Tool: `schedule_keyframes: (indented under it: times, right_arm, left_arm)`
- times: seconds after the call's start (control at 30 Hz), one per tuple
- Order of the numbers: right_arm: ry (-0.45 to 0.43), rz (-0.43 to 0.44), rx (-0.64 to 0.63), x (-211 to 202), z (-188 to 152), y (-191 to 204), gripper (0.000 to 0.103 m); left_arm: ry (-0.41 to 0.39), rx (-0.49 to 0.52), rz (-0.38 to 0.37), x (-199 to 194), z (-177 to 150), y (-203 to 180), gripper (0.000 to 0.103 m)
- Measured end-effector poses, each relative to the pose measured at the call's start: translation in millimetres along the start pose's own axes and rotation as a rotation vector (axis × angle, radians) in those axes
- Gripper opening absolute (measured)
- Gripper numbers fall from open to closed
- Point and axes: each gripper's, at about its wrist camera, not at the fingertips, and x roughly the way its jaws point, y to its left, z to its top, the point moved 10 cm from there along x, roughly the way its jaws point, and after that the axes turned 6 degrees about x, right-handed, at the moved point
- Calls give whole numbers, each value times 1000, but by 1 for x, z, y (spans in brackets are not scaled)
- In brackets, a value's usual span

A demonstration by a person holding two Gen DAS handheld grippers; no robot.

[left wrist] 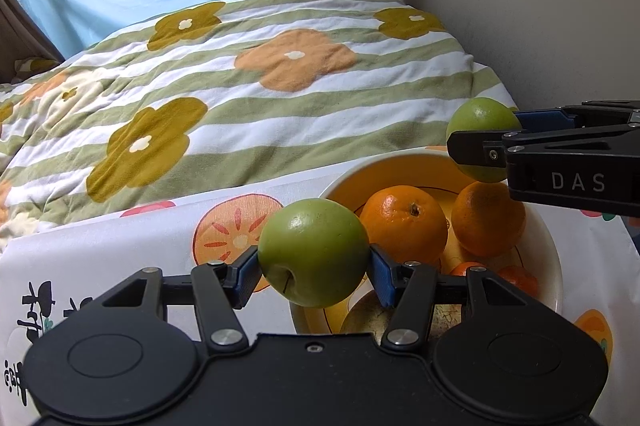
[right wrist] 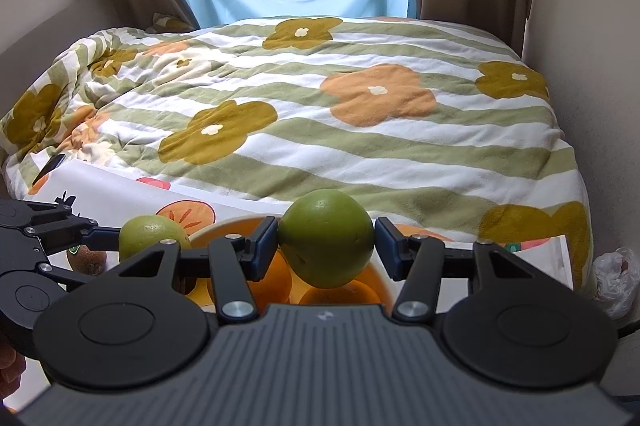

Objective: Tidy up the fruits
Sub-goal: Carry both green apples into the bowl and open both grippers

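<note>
My left gripper (left wrist: pixel 314 266) is shut on a green apple (left wrist: pixel 313 252) and holds it above the near left rim of a yellow bowl (left wrist: pixel 554 266). The bowl holds two oranges (left wrist: pixel 404 224), smaller tangerines and a pale fruit. My right gripper (right wrist: pixel 326 246) is shut on a second green apple (right wrist: pixel 326 244) above the bowl (right wrist: pixel 216 230). In the left wrist view that apple (left wrist: pixel 482 122) hangs over the bowl's far right side. The left gripper's apple (right wrist: pixel 150 236) shows at the left of the right wrist view.
The bowl stands on a white cloth with fruit prints (left wrist: pixel 120 258) laid on a bed with a flowered green-striped duvet (left wrist: pixel 260 86). A kiwi (right wrist: pixel 86 260) lies left of the bowl. A wall (left wrist: pixel 540 6) runs along the right. A plastic bag (right wrist: pixel 612 278) sits at far right.
</note>
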Motion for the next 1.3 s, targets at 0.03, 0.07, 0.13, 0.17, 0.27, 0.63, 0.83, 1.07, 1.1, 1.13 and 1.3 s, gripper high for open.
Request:
schedule_keyframes:
  times: [0.03, 0.07, 0.13, 0.17, 0.27, 0.63, 0.83, 1.07, 1.1, 1.13, 1.3]
  right_arm:
    - [1, 1, 1, 2, -1, 1, 67]
    - [2, 3, 2, 3, -1, 0, 67]
    - [2, 3, 4, 4, -1, 0, 67]
    - [3, 3, 5, 5, -2, 1, 67]
    - [4, 3, 7, 6, -2, 1, 67]
    - [27, 14, 3, 21, -5, 4, 67]
    - [48, 30, 16, 34, -7, 8, 68]
    - [40, 43, 19, 37, -5, 7, 73]
    - [35, 47, 16, 35, -4, 8, 84]
    - [26, 42, 13, 33, -3, 8, 92]
    - [-9, 37, 19, 21, 1, 7, 103]
  left_arm:
    - [5, 1, -7, 2, 0, 0, 61]
    - [6, -2, -12, 3, 0, -1, 61]
    - [14, -5, -23, 7, -2, -2, 61]
    - [4, -5, -23, 6, 0, -2, 61]
    - [-29, 6, -10, 1, 6, -3, 90]
    - [-53, -29, -1, -18, 11, 1, 96]
    - [-48, -45, 7, -23, 6, 3, 96]
    - [-50, -31, 27, -25, 5, 2, 96]
    - [-50, -31, 28, -26, 5, 2, 96]
    - [-51, -31, 29, -26, 5, 2, 96]
    - [-57, -31, 36, -32, 4, 2, 96]
